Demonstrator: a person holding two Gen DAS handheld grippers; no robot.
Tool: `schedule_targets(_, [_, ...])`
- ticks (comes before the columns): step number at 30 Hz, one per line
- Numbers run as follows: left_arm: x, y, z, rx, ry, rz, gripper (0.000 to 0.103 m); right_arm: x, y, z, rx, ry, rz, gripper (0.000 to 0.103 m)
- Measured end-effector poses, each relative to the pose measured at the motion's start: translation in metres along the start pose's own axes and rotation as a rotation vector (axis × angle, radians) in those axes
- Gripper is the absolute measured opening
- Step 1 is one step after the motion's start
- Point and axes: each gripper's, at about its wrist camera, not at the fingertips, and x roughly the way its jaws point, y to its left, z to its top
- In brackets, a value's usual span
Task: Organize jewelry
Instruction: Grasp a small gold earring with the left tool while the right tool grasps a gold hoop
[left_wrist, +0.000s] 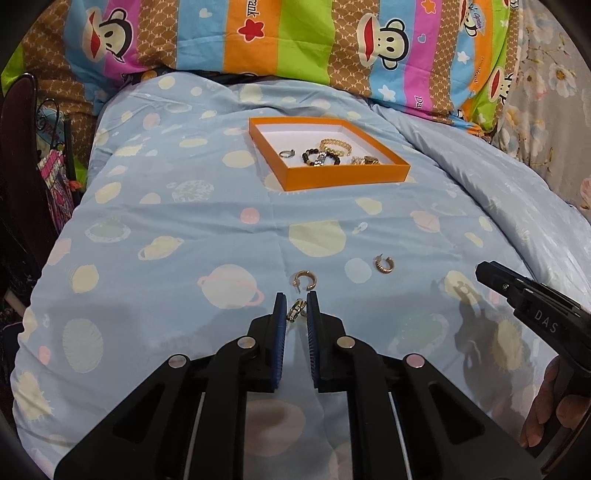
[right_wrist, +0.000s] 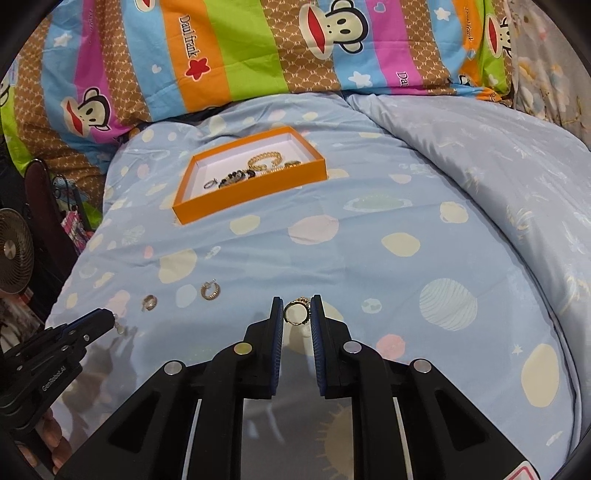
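Left tool (left_wrist: 296, 308): pads nipped on a small gold earring (left_wrist: 297, 309), held clear of the blue planet-print quilt (left_wrist: 184, 229). Risk: thin piece caught near the tips; it could twist out and vanish into a fold.

Two gold hoop earrings (left_wrist: 305, 279) (left_wrist: 384, 264): loose on the quilt, between the tools and the orange tray (left_wrist: 347, 177).

Right tool (right_wrist: 297, 312): clamped edgewise on a gold ring (right_wrist: 296, 312). Risk: a round band could pop free during carry to the tray, which already held bracelets and rings.
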Motion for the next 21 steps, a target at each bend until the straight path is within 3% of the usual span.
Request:
schedule_targets(8, [-0.022,0.001,0.009,-0.008,-0.047,-0.003,0.010,-0.021,0.003,0.006,0.000,-0.043,0.015,0.014])
schedule_targets(21, [-0.051,0.040,0.028,-0.057,-0.119,0.079,0.010,-0.033,-0.001,0.007,0.000,-0.056,0.017,0.014])
